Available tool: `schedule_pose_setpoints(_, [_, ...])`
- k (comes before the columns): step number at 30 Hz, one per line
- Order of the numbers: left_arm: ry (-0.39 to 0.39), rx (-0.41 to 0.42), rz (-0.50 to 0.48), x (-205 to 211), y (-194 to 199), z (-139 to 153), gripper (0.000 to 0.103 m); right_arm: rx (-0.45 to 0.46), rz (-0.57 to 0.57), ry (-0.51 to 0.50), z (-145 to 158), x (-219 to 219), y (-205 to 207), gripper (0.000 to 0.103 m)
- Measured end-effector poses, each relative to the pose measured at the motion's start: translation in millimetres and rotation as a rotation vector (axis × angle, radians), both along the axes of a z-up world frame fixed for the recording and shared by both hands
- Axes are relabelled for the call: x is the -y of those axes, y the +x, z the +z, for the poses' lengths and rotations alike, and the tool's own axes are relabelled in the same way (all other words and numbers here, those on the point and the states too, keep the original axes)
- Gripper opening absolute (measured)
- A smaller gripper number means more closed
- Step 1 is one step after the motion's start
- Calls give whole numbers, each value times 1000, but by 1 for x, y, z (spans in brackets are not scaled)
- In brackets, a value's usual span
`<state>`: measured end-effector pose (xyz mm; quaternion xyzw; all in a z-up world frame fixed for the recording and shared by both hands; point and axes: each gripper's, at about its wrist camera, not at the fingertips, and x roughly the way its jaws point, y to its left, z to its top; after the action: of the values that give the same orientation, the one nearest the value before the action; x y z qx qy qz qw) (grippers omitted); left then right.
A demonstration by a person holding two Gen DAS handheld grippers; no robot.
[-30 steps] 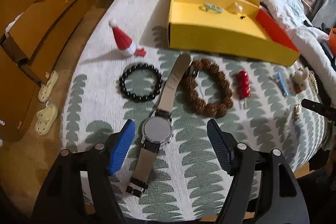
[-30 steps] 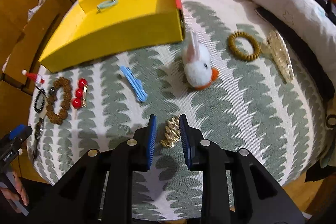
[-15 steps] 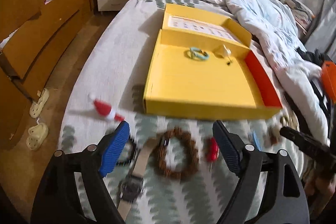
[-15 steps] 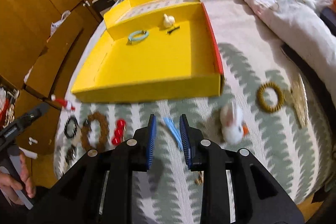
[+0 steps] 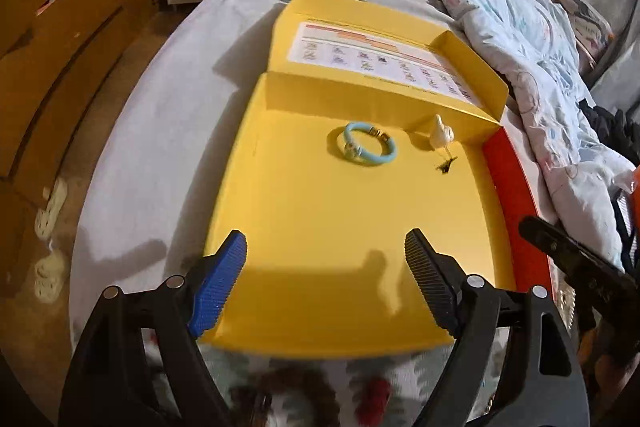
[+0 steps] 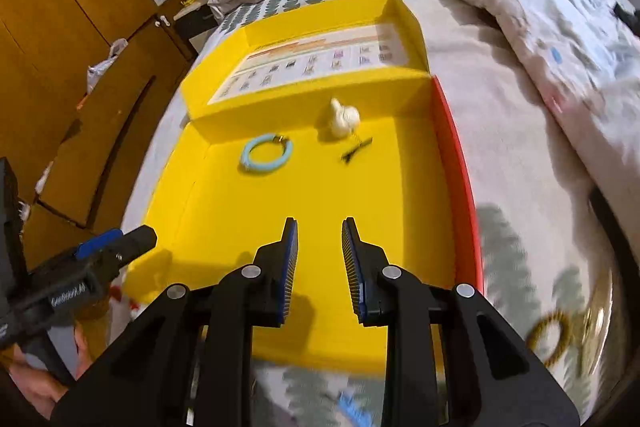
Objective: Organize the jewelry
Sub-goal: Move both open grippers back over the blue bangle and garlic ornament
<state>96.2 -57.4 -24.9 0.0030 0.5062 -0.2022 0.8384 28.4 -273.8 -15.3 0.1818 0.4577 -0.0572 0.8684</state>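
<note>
An open yellow box (image 5: 344, 227) with a red right wall lies on the bed; it also shows in the right wrist view (image 6: 248, 211). Inside near the back are a light blue bracelet (image 5: 370, 147) (image 6: 267, 153), a white fluffy clip (image 5: 440, 135) (image 6: 343, 117) and a small black clip (image 5: 446, 165) (image 6: 356, 149). My left gripper (image 5: 326, 279) is wide open and empty above the box's front part. My right gripper (image 6: 319, 267) hovers over the box's front with a narrow gap between its jaws and nothing in it.
A brown bead bracelet (image 5: 280, 391) and red bead clip (image 5: 374, 393) lie blurred before the box. A golden bead ring (image 6: 550, 339) and gold clip (image 6: 596, 327) lie to its right. Quilts (image 5: 520, 39) are piled behind. Wooden drawers (image 5: 60, 39) stand left.
Both grippers have risen and moved forward from the jewelry on the bedspread to above the yellow box. The right gripper left the gold piece behind.
</note>
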Motion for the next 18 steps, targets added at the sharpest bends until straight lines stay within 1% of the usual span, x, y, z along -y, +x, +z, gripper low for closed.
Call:
schedule_pose_setpoints(2, [0, -22, -8, 8, 13, -6, 81, -4, 10, -26, -3, 3, 18, 28])
schedule_pose_setpoints(4, [-16, -53, -4, 14, 28, -14, 81, -23, 22, -37, -7, 5, 32, 28])
schedule_pose_setpoints(7, [-16, -91, -5, 21, 41, -22, 81, -71, 7, -60, -15, 12, 51, 28])
schedule_pose_setpoints(10, [-7, -104, -7, 26, 49, -24, 81, -81, 30, -57, -18, 14, 65, 28])
schedule_pose_setpoints(12, [-20, -109, -2, 28, 57, -27, 81, -82, 43, -76, -18, 13, 72, 29])
schedule_pose_setpoints(16, [-22, -149, -8, 34, 72, -39, 81, -114, 58, -107, -27, 16, 88, 43])
schedule_pose_setpoints(18, [-22, -161, -7, 37, 78, -43, 81, -111, 58, -85, -31, 20, 94, 46])
